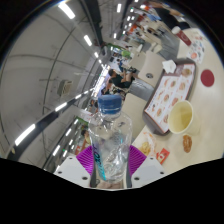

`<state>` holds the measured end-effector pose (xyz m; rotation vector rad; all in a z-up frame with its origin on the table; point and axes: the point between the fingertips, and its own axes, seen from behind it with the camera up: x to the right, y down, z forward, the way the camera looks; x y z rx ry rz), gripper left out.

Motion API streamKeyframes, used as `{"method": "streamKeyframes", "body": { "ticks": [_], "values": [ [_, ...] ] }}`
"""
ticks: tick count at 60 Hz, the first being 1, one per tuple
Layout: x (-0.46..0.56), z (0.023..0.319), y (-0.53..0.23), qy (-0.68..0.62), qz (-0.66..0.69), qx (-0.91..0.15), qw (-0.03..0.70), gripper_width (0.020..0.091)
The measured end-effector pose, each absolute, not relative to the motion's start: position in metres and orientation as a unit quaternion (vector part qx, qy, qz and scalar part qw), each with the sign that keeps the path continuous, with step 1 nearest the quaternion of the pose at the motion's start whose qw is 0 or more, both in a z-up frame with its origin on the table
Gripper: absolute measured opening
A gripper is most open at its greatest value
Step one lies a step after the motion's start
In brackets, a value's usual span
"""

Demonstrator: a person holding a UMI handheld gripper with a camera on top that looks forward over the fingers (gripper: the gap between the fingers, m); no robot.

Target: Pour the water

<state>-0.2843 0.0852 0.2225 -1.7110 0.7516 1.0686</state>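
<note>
A clear plastic water bottle (109,140) with a blue cap (110,102) stands upright between my fingers, held up above the table. My gripper (111,166) is shut on the bottle's lower body, with a purple pad (87,160) pressed on each side. Beyond the bottle and to its right, a pale yellow cup (181,116) stands open on the table (160,140). The whole view is tilted, so the table slopes away.
A picture menu board (165,95) lies beyond the cup. A red bowl (207,77) and several small dishes (187,143) sit around it. People (125,75) are seated along long tables further back, under rows of ceiling lights.
</note>
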Motion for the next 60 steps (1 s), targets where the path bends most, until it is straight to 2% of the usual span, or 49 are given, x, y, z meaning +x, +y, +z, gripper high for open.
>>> {"method": "streamKeyframes", "body": {
  "ticks": [5,6,17,26,33,38,44,52,60],
  "values": [
    [-0.277,0.218,0.106,0.391,0.525,-0.638,0.405,0.0398],
    [-0.278,0.227,0.101,0.406,0.541,-0.626,0.388,0.0398],
    [-0.273,0.193,0.128,0.514,0.632,-0.517,0.263,0.0397],
    [-0.270,0.173,0.129,0.543,0.639,-0.495,0.229,0.0400],
    [-0.272,0.173,0.125,0.540,0.635,-0.506,0.222,0.0398],
    [-0.271,0.177,0.118,0.513,0.617,-0.545,0.242,0.0399],
    [-0.266,0.194,0.112,0.444,0.572,-0.619,0.304,0.0398],
    [-0.231,0.235,0.111,0.309,0.473,-0.709,0.423,0.0400],
    [-0.177,0.280,0.120,0.172,0.352,-0.750,0.532,0.0400]
  ]
}}
